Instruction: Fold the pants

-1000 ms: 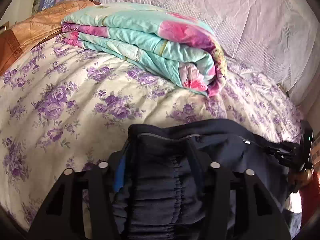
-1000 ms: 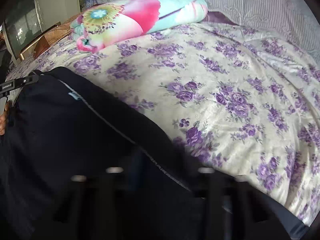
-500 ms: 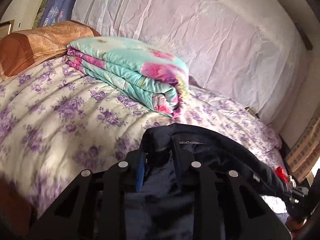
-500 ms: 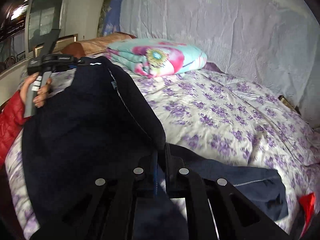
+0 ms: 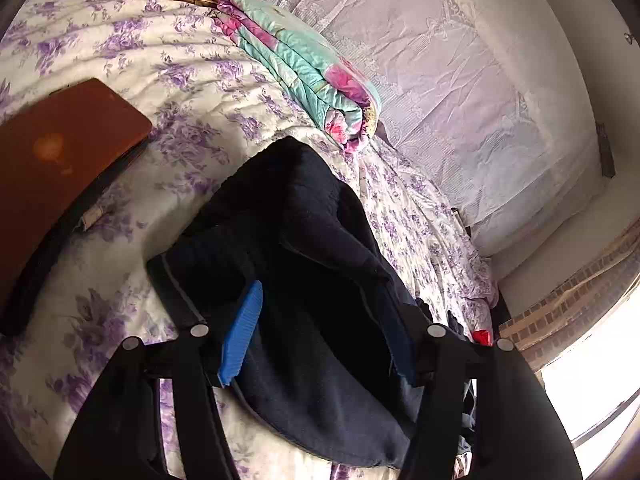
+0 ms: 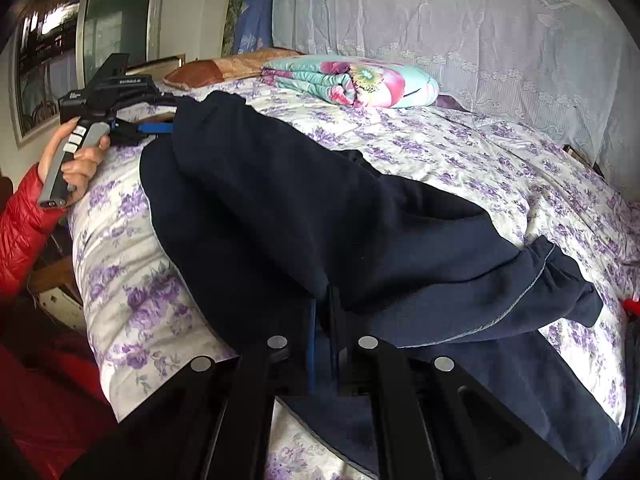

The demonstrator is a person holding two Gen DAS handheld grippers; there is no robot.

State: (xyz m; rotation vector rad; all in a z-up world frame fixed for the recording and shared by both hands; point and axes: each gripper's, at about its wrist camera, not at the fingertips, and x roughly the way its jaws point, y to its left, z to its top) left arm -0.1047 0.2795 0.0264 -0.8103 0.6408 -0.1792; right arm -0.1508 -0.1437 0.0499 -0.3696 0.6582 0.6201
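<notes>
Folding dark pants [image 6: 304,216] over on floral bedspread [image 6: 480,160]: right gripper [image 6: 322,320] pinching fabric, left gripper [image 5: 320,344] spread wide; final folds remaining.

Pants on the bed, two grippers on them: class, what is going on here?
A person is folding dark navy pants on a bed with a purple-flowered cover, a hand-held gripper in each hand. The right gripper is shut on a fold of the pants near the bed's edge. The left gripper stands open over the other end. A folded quilt lies farther back.
</notes>
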